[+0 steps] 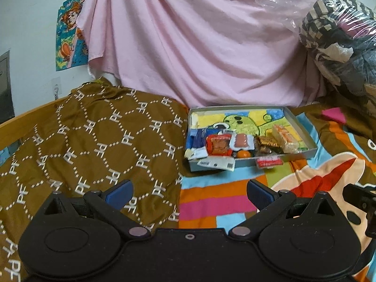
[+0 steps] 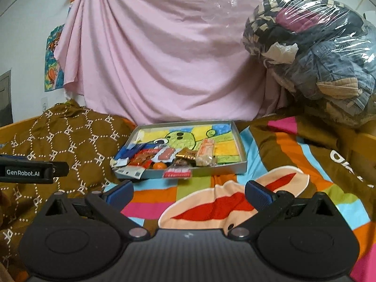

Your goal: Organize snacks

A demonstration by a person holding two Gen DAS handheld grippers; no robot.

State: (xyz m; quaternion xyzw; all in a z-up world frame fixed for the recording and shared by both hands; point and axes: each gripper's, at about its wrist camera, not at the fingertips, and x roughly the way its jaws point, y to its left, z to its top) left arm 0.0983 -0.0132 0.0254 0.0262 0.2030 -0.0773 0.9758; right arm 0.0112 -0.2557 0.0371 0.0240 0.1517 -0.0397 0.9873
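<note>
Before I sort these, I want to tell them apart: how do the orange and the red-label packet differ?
The orange is small, round and unwrapped; the red-label packet is flat, rectangular and sealed. The orange sits inside the tray; the packet hangs over its front edge. Both lie at the tray's near side.

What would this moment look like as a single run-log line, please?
left claw: open, empty | right claw: open, empty | snacks: piled at near end of tray | tray: on bedspread, ahead of both claws
</note>
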